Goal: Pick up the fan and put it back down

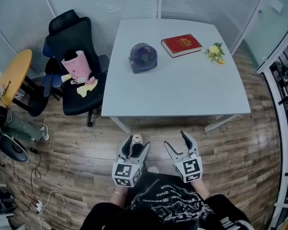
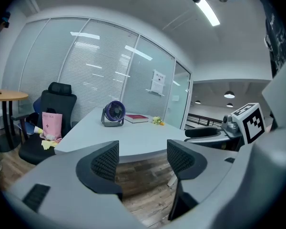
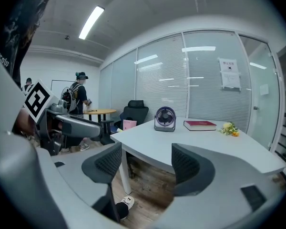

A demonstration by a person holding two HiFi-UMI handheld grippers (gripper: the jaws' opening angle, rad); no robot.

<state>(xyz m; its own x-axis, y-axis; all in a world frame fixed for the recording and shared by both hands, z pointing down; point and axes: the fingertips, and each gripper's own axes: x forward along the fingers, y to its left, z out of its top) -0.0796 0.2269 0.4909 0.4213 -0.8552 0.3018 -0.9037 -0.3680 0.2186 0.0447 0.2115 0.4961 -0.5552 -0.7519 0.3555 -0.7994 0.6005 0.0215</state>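
Purple fan (image 1: 143,57) on the table (image 1: 182,90), book (image 1: 181,44) and flowers (image 1: 215,51) beside; left tongs (image 1: 137,145) and right tongs (image 1: 175,140) gape empty, short of it.

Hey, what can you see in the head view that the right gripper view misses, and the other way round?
Only the head view: the power strip lying on the floor. Only the right gripper view: the ceiling light. Both: the white table with the fan, red book and flowers on it, plus the black chair beside it.
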